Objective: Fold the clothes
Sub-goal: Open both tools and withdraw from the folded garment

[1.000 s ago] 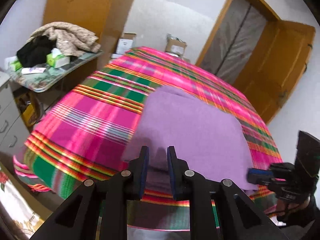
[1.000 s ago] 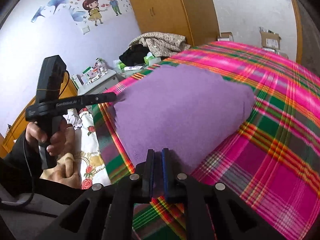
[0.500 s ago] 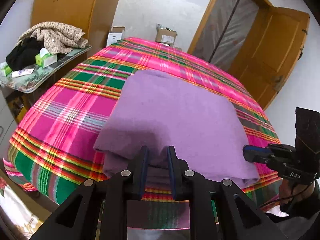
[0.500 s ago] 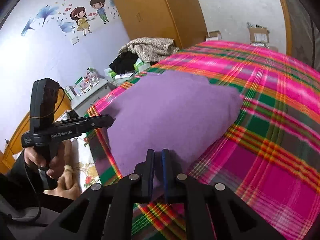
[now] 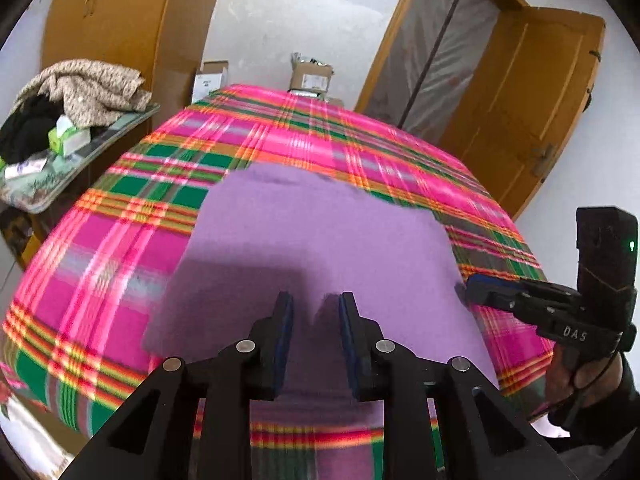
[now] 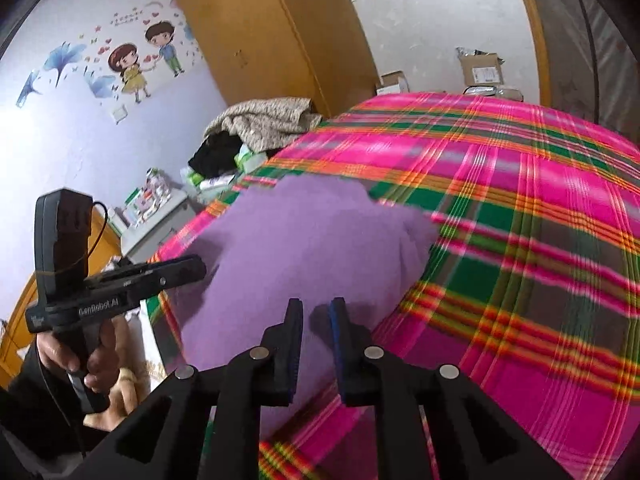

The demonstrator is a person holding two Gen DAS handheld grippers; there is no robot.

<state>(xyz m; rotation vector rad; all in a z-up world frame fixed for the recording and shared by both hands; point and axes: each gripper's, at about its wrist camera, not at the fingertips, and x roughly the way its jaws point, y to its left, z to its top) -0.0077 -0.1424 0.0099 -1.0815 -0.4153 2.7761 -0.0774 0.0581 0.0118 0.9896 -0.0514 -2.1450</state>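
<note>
One purple cloth (image 5: 320, 240) lies on one bed (image 5: 120, 248) with a plaid cover. Two tongs are in view, the left tongs (image 5: 314, 320) and the right tongs (image 6: 316, 326), each with two fingers. Two cardboard boxes (image 5: 311, 76) stand beyond the bed, plus one white box (image 5: 210, 80). One side table (image 5: 52, 184) carries one heap of clothes (image 5: 80, 88). One wardrobe (image 6: 272, 36) and one open door (image 5: 532, 108) show. Two cartoon figures (image 6: 144, 60) decorate the wall.

Purple garment (image 5: 320, 240); pink-green-orange plaid bedspread (image 5: 120, 248); black grippers.
</note>
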